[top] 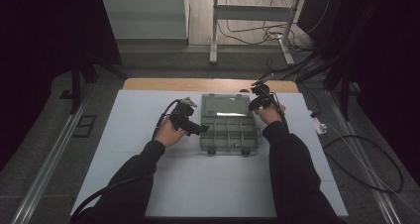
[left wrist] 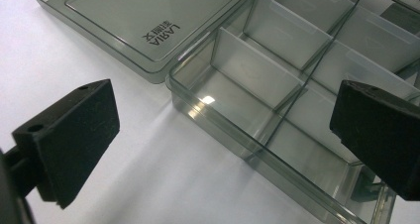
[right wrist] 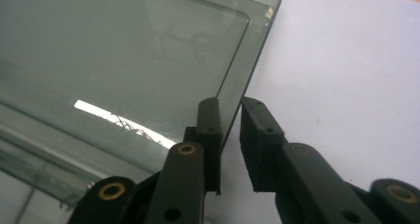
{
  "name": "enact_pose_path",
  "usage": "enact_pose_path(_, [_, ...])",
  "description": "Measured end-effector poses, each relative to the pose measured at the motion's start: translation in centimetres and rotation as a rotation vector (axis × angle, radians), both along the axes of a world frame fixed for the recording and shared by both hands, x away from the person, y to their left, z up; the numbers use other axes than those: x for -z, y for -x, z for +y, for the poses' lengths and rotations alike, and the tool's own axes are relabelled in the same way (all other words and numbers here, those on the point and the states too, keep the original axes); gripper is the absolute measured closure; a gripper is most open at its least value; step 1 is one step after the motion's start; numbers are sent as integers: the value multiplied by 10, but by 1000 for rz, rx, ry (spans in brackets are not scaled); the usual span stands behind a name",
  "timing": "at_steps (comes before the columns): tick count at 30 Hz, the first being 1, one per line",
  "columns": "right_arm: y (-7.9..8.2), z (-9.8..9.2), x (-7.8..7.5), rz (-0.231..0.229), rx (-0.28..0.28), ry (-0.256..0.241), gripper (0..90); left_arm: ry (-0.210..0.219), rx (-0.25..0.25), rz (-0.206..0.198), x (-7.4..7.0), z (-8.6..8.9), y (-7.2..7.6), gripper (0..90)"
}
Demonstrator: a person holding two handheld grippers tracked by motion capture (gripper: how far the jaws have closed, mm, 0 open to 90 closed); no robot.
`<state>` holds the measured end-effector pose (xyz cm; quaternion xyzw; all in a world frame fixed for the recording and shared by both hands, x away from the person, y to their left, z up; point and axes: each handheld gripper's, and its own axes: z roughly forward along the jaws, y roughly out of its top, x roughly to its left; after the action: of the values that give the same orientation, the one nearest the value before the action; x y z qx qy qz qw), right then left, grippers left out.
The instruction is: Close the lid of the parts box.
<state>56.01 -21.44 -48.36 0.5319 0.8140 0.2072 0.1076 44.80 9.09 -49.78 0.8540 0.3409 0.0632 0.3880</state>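
White table (top: 148,184), right tool (right wrist: 230,120) narrowly straddling open box lid (right wrist: 124,60), left tool (left wrist: 218,135) wide beside.

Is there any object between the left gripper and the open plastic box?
Nothing visible. The left gripper, jaws wide apart, faces the near corner of the organizer box, with bare white table beneath it. The right gripper straddles the lid's edge.

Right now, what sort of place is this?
Probably a lab or recording workspace, not a home: a table under a white sheet, loose cables on the floor beyond it, dark curtains at the sides, and an open compartment box laid out for handling.
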Motion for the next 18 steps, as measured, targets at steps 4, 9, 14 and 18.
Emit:
enact_pose_path(4, [-3, 0, 0, 26, 74, -31, 818, -10, 3, 1, 1, -1, 0, 0])
enact_pose_path(9, [-5, 2, -1, 58, 158, -47, 852, -17, -9, -1, 1, -1, -1, 0])
enact_pose_path(14, [-5, 4, -1, 68, 212, -64, 876, -14, -30, 0, -2, 1, -2, 0])
enact_pose_path(18, [-5, 7, -1, 61, 222, -60, 881, -5, -36, 3, -4, 4, -5, 0])
